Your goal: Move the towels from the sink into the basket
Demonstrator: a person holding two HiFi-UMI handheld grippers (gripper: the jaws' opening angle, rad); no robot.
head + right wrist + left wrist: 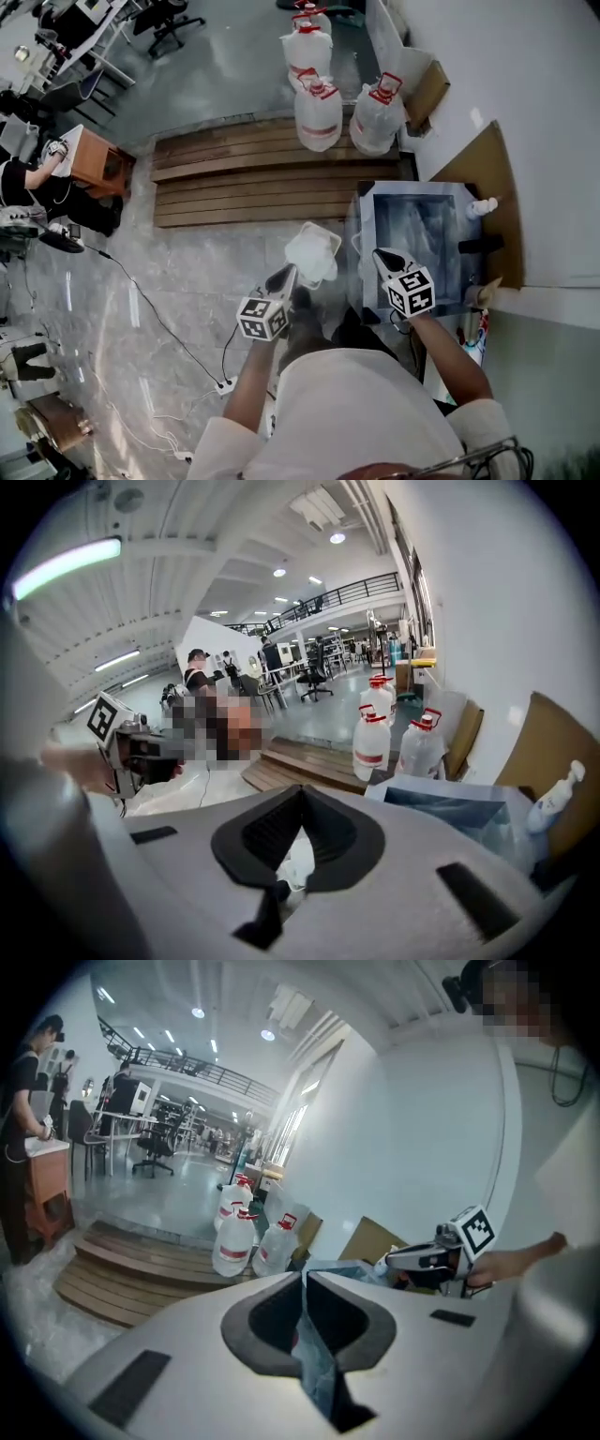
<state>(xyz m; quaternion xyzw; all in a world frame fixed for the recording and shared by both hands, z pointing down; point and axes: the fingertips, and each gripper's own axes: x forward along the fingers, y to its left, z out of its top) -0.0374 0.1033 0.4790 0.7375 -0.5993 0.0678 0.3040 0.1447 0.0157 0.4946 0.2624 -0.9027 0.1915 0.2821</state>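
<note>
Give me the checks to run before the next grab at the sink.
1. Towels in the sink: pale cloth lies inside, ok.
2. Basket on the floor left of the sink, top open: ok.
3. Right gripper ready to grab: jaws shut, not ok, open them first.
4. Left gripper empty: jaws together at the tips, a bluish strip shows in the slot behind them, cannot tell.
</note>
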